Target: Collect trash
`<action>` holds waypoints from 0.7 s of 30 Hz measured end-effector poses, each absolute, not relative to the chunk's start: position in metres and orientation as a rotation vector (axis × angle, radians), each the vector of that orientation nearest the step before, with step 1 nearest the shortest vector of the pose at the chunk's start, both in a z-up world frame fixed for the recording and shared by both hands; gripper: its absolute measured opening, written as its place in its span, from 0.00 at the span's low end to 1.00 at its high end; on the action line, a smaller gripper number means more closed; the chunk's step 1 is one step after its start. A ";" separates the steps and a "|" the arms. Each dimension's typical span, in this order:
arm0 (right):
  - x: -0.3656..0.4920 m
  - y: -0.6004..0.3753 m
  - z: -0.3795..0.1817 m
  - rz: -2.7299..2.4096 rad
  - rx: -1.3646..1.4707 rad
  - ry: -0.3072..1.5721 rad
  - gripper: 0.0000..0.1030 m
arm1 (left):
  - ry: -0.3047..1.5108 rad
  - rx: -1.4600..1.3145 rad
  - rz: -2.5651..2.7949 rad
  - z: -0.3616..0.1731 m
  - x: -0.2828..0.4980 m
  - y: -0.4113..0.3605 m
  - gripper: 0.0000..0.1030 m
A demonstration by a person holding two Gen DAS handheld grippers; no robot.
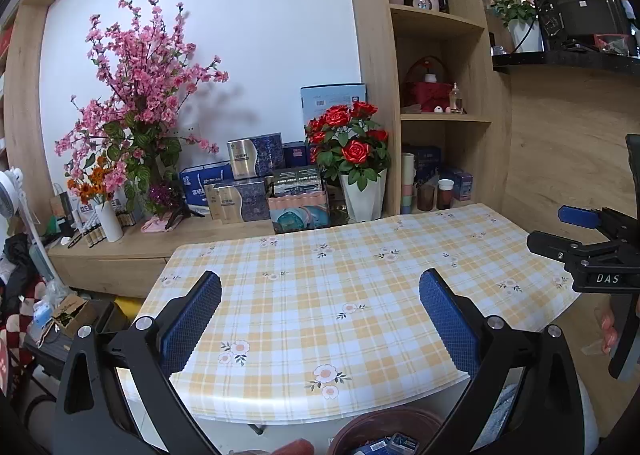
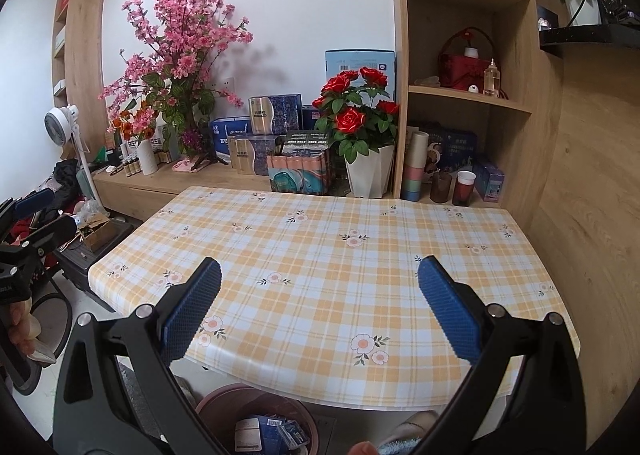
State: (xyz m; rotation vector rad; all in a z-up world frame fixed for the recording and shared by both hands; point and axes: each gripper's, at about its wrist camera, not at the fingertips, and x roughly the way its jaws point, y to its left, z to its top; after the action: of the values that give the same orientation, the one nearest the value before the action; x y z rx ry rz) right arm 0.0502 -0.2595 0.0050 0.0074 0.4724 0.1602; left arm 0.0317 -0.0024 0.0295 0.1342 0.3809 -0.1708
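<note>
Yellow-and-white checked cloth with small flower prints covers the counter [image 2: 320,255], and no loose scrap is seen on it in either view. The collecting step is therefore judged to be at or near its end. The left tool [image 1: 320,319] is held above the near left part of the counter, its blue-padded fingers spread wide with nothing between them. Below the counter's near edge, on the floor, a brownish round bin [image 2: 260,419] is seen, and in it lies the trash [image 2: 266,431]: several small blue and white printed packets or cartons, flat and light in look, lying loosely on one another. Their exact kind cannot be told. The right tool [image 2: 320,315] is held over the near right part of the counter, likewise spread wide and empty.

For the next move, a check of the counter and the floor around the bin for any missed piece is judged to be called for. If none is found, both tools may be drawn back. The boxes and flower pots on the low shelf behind the counter look like kept goods, not trash.
</note>
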 end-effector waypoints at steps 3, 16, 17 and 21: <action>0.051 -0.259 0.003 0.160 0.005 0.476 0.94 | 0.384 0.139 -0.167 0.029 0.032 -0.003 0.94; 0.053 -0.260 -0.001 0.153 0.011 0.490 0.94 | 0.391 0.149 -0.140 0.028 0.036 -0.002 0.94; 0.052 -0.259 -0.001 0.151 0.008 0.490 0.94 | 0.392 0.148 -0.137 0.027 0.037 -0.002 0.94; 0.051 -0.258 -0.001 0.151 -0.001 0.489 0.94 | 0.397 0.150 -0.135 0.025 0.036 -0.002 0.94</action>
State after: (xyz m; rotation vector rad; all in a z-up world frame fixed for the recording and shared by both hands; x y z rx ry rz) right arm 0.0513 -0.2581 -0.0015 -0.0007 0.4890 0.1509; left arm 0.0365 -0.0019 0.0254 0.1495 0.3969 -0.1349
